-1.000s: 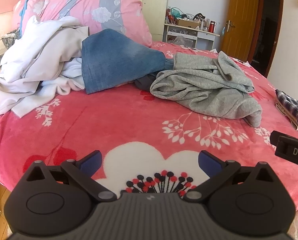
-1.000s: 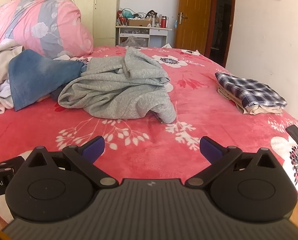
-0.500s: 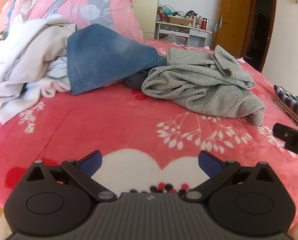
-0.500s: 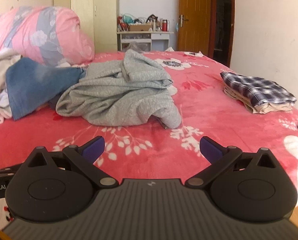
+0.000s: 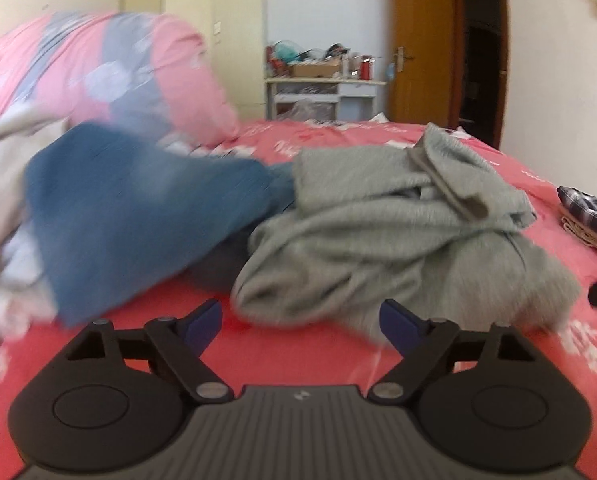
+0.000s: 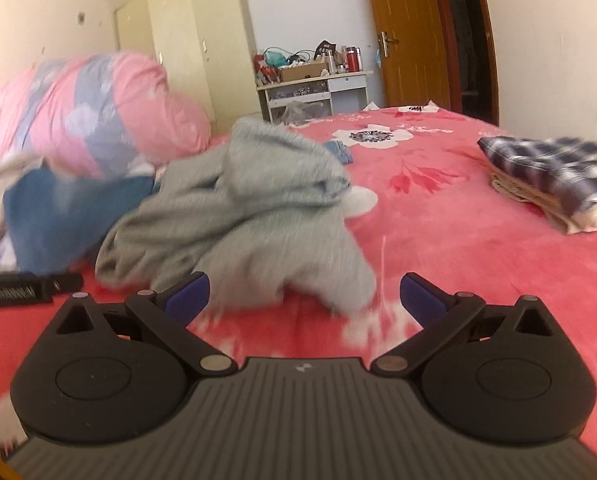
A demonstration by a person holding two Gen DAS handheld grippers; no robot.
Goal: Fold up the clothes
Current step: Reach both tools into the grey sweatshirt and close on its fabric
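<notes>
A crumpled grey sweatshirt lies on the red flowered bedspread. A blue denim garment rests against its left side, beside a heap of white and beige clothes. My left gripper hovers low at the sweatshirt's near left edge. Its jaws are closing, with the grey hem just ahead of the tips and untouched by the pads. My right gripper stands open at the sweatshirt's near right corner, gripping nothing.
A folded stack topped by a plaid shirt sits at the bed's right side. A rolled pink quilt lies behind the clothes. Beyond the bed are a wardrobe, a cluttered white desk and a wooden door.
Both grippers have moved forward and lower toward the grey sweatshirt, which now fills more of each view. The left jaws have narrowed slightly. The pictures are blurred by motion.
</notes>
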